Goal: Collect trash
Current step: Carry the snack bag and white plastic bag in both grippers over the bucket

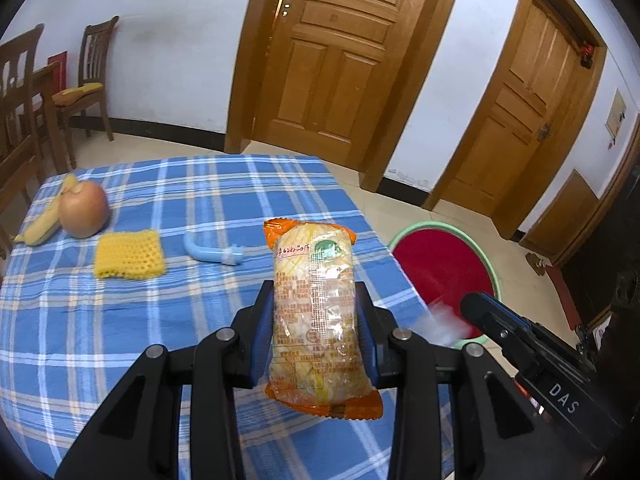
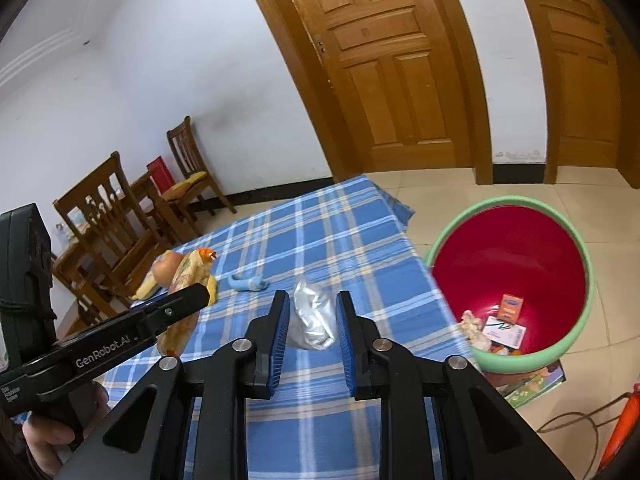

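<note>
Blue plaid cloth [image 1: 140, 320] covers the table. An orange-ended noodle packet [image 1: 316, 312] is clamped upright in the left gripper [image 1: 316, 332] above it. A crumpled silver wrapper [image 2: 312, 320] is pinched between the closed jaws of the right gripper [image 2: 312, 320]. Beside the table's edge, a red bin [image 2: 516, 240] with a green rim is seen on the floor, holding scraps. An apple [image 1: 84, 208], a yellow mesh pad [image 1: 130, 254] and a blue tube [image 1: 212, 252] are left on the cloth.

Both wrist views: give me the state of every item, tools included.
Left tool: shut on noodle pack, lifted.
Right tool: shut on silver bag.
Bin: open, some trash inside.
Apple, banana peel, yellow net, blue tube: lying on table.
</note>
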{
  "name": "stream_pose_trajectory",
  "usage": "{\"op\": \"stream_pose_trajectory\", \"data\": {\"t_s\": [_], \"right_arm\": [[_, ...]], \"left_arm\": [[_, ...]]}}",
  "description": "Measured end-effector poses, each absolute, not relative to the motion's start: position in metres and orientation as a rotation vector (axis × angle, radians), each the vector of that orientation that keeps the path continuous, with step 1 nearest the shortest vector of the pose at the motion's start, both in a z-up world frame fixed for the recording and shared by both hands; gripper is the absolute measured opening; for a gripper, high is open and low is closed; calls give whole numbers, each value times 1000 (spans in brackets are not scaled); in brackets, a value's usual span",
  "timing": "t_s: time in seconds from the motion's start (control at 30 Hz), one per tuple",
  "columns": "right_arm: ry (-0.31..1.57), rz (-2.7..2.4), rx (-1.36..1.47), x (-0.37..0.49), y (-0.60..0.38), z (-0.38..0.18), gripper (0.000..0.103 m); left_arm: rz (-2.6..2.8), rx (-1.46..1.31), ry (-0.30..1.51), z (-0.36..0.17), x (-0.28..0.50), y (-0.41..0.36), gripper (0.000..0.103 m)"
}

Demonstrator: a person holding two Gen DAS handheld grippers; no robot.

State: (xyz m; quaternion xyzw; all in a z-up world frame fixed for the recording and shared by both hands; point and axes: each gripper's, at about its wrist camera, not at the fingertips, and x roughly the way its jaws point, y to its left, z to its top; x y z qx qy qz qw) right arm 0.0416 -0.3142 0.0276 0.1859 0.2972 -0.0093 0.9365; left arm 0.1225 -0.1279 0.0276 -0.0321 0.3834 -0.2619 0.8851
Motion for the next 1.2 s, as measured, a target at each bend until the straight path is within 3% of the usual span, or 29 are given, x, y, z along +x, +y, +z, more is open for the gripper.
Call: {"op": "stream_pose_trajectory", "data": {"t_s": [0.53, 0.83, 0.97, 1.2], "right_arm": [[708, -72, 427, 26, -353, -13, 22], [790, -75, 362, 15, -357, -28, 40], [816, -67, 334, 12, -356, -34, 55], [864, -56, 251, 17, -346, -48, 59]], "left_arm": [[-545, -48, 842, 13, 114, -141, 38], [-502, -71, 870, 1, 107, -119, 38], [-484, -76, 883, -4, 105, -110, 38], [-484, -84, 887, -7, 97, -101, 38]]}}
